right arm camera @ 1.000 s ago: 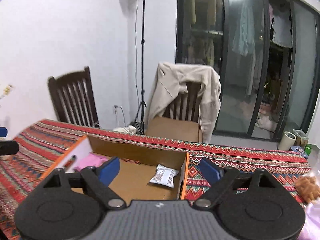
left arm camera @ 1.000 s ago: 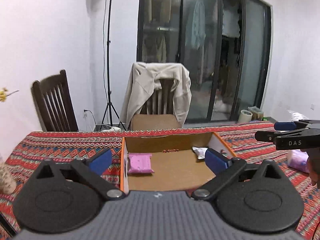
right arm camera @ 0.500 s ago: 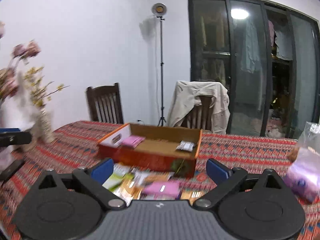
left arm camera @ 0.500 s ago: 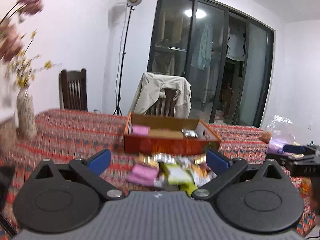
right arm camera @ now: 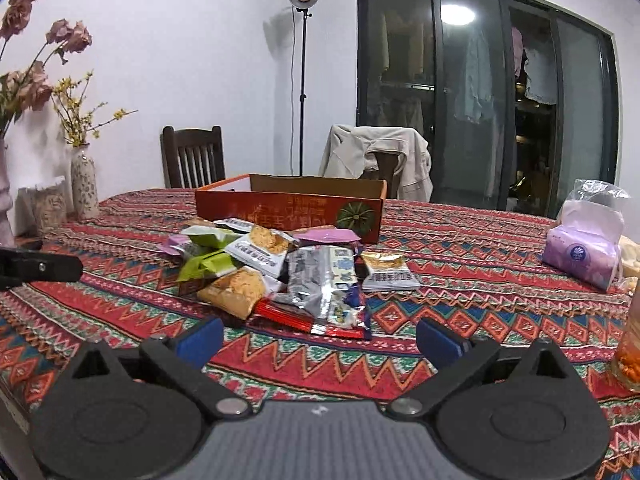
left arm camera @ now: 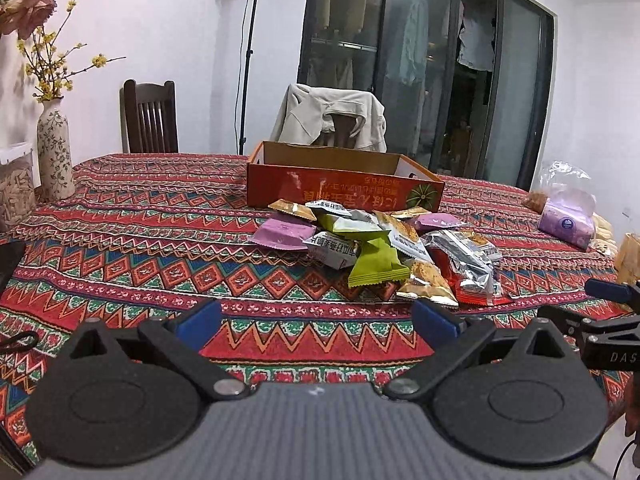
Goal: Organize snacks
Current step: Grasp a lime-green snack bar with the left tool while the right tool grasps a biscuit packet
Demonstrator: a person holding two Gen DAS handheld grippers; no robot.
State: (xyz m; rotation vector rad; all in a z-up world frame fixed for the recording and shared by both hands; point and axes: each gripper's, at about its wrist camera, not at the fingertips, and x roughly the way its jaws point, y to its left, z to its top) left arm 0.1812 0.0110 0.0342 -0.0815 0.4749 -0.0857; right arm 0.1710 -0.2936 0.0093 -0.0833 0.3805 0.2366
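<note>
Heap of mixed snack packets (left arm camera: 376,250) (right arm camera: 276,270), just before open orange box (left arm camera: 344,188) (right arm camera: 288,210), contents hidden

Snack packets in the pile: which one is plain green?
The green packet near the pile's front-left, folded and unprinted; the others are purple, gold, silver, white or red.

1. The orange box (left arm camera: 344,188) shows only its near wall; what lies inside is out of sight.
2. Lower packets in the snack pile (right arm camera: 276,272) are buried under others.
3. The right gripper (left arm camera: 608,320) is cut off at the left-wrist picture's edge.
</note>
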